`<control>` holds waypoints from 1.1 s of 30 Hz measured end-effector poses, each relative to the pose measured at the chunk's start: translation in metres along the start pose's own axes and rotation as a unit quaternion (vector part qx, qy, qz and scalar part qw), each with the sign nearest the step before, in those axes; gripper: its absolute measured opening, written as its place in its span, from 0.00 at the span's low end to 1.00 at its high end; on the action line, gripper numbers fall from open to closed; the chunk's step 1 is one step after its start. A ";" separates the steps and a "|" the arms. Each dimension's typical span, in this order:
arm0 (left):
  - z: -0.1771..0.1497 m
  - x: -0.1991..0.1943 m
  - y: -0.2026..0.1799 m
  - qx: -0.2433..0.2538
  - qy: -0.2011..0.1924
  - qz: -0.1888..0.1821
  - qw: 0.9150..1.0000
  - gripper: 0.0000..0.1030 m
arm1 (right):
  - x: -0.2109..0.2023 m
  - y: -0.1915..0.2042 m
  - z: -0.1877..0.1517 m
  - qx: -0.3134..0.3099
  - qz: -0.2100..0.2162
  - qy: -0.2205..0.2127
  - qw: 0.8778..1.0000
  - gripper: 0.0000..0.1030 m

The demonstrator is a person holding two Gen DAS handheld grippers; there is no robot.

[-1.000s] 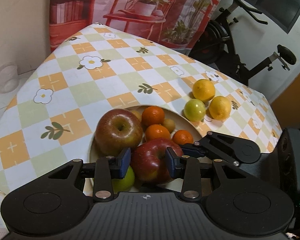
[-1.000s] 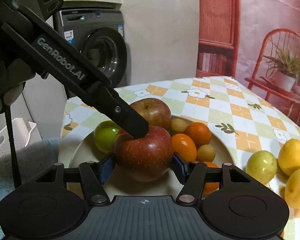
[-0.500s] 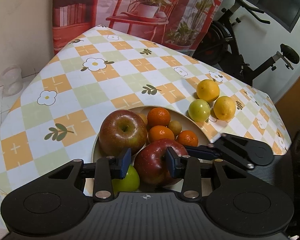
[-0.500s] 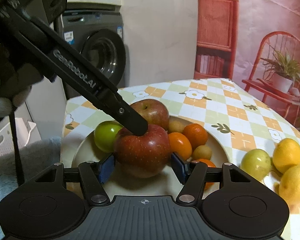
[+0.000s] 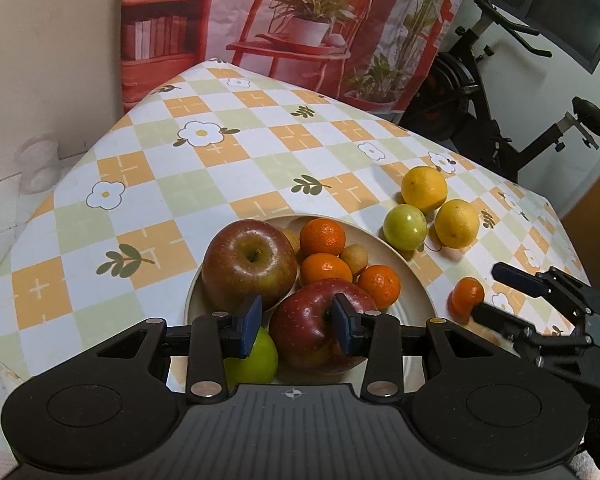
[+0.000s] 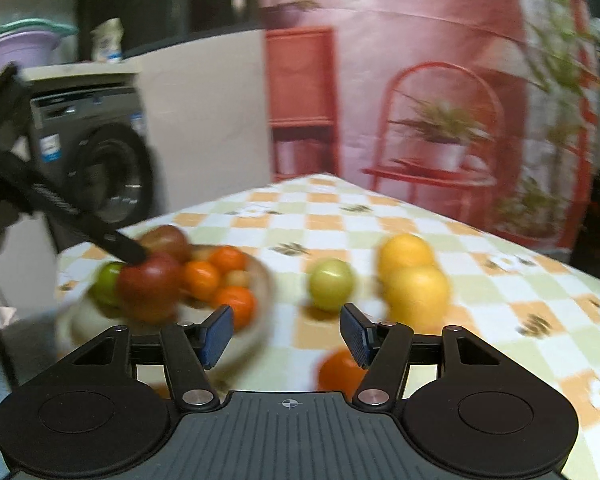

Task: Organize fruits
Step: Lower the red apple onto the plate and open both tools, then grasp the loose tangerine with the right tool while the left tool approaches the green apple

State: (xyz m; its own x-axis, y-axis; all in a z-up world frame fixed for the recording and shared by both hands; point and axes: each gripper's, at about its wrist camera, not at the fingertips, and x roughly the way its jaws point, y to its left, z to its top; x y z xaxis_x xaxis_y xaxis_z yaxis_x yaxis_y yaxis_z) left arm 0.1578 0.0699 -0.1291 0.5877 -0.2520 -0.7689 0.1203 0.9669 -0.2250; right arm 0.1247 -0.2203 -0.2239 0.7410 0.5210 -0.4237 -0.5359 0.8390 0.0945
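No legible writing; washing machine labels blurred.

Both apples have glossy, waxy skin that catches highlights; the tangerines look finely pitted. The plate is smooth and matt cream. A printed, faintly shiny cloth covers the worktop. The left gripper is matt black plastic with ribbed blue pads and bright metal pivots.

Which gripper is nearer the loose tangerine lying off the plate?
Right. The right gripper hangs open with the tangerine just beside its right finger. The left gripper is over the plate, above the red apple.
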 end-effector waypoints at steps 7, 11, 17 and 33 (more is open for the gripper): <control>-0.001 -0.002 -0.003 0.001 -0.006 0.014 1.000 0.42 | 0.008 -0.025 -0.019 0.020 -0.031 0.020 0.999 0.54; -0.002 -0.004 -0.007 0.007 -0.011 0.022 1.000 0.41 | 0.017 -0.026 -0.020 0.015 -0.032 0.027 0.999 0.54; -0.003 -0.005 -0.009 0.004 -0.015 0.028 1.000 0.41 | 0.031 -0.023 -0.018 0.005 -0.021 0.056 0.998 0.51; -0.010 -0.024 -0.032 0.002 -0.087 0.053 0.995 0.41 | 0.033 -0.014 -0.024 -0.024 -0.027 0.067 0.997 0.38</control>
State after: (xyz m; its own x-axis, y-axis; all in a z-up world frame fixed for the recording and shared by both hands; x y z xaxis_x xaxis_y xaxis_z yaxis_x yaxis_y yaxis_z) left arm 0.1315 0.0450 -0.1096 0.7274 -0.1390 -0.6720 0.0541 0.9878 -0.1457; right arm 0.1469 -0.2191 -0.2609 0.7110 0.4466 -0.5432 -0.5172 0.8554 0.0263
